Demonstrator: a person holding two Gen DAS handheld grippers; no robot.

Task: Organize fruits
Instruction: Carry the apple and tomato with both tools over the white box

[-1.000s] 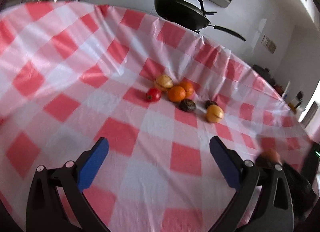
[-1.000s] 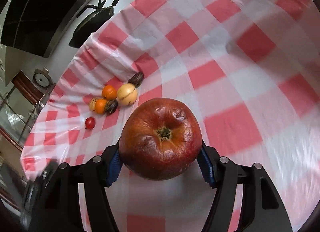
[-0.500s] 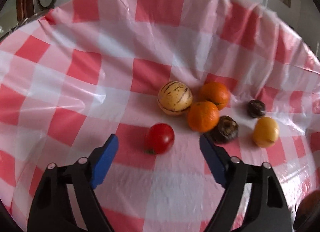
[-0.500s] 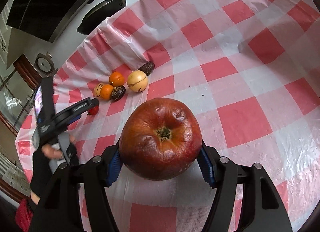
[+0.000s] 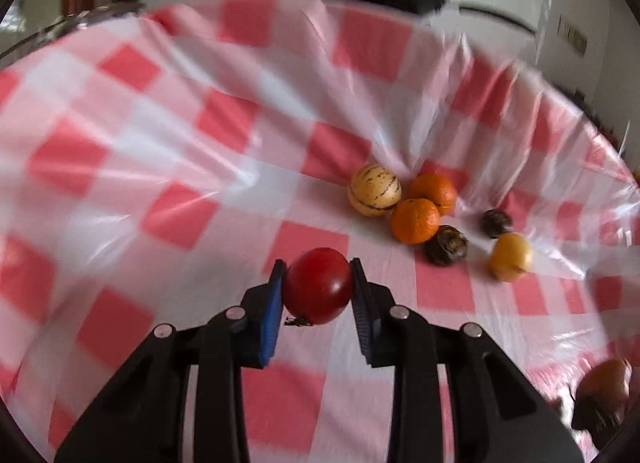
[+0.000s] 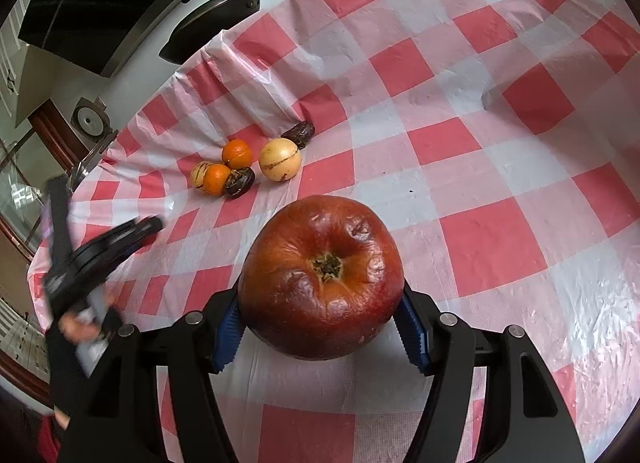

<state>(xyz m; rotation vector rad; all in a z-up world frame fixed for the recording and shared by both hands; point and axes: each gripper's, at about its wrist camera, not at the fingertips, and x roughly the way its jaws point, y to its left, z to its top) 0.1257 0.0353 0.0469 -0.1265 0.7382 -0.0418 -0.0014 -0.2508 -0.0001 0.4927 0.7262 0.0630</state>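
Note:
My left gripper (image 5: 318, 283) is shut on a small red tomato (image 5: 319, 285), low over the checked cloth. Beyond it to the right lie a striped pale melon (image 5: 374, 190), two oranges (image 5: 415, 220), two dark wrinkled fruits (image 5: 446, 245) and a yellow fruit (image 5: 511, 256). My right gripper (image 6: 322, 319) is shut on a large wrinkled red fruit (image 6: 322, 277), held above the cloth. The same cluster shows in the right wrist view, with the oranges (image 6: 237, 153) and the yellow fruit (image 6: 279, 159) at upper left. The left gripper (image 6: 104, 247) appears there at the left, blurred.
The table carries a red and white checked plastic cloth (image 6: 480, 143), creased near the far edge. A black pan (image 6: 216, 23) sits on a stove behind the table. The right gripper's red fruit shows at the lower right of the left wrist view (image 5: 606, 387).
My left gripper moved in on the tomato and closed on it. The right gripper stays shut on the big red fruit and has shifted slightly.

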